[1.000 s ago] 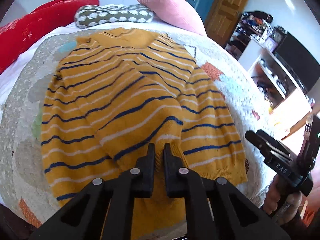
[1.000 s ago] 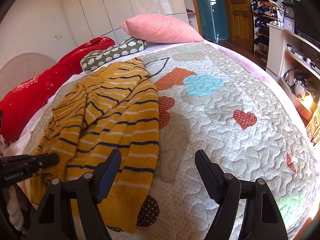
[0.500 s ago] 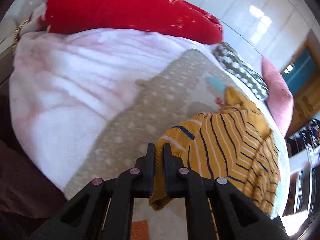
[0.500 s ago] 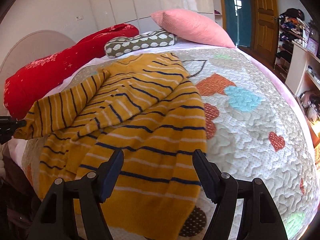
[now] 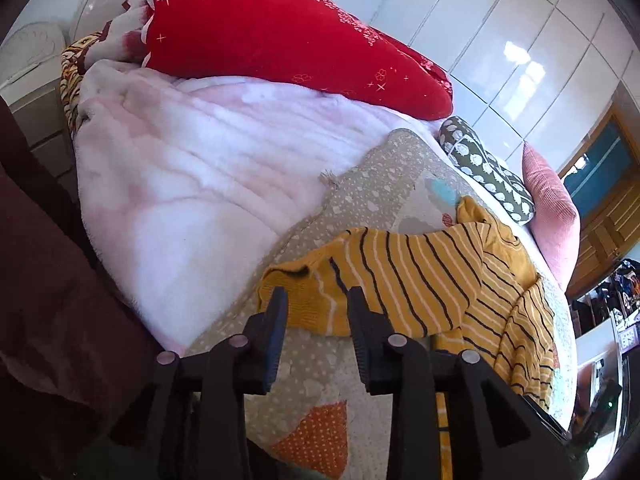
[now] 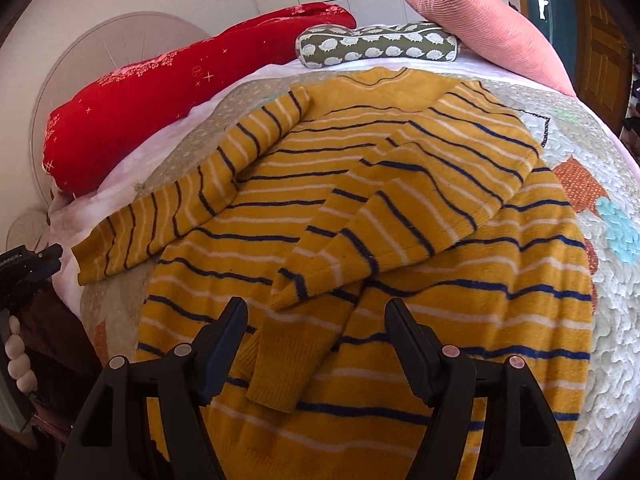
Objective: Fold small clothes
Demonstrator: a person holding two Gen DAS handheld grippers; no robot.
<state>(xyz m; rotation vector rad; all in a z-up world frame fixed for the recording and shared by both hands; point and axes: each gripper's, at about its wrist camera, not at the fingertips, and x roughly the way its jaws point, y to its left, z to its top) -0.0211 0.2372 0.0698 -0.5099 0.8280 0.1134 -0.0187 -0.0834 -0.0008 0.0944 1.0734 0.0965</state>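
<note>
While sweater [image 6: 360,216] lies on quilt [image 6: 600,320] | both hand-held grippers [image 5: 316,308] [image 6: 316,320] apart, holding nothing

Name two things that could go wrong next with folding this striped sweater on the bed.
The left sleeve lies stretched out over the quilt's edge; it may slide off. The right sleeve lies loosely across the sweater's body, so the next fold may bunch it. Both the left gripper and right gripper are open.
</note>
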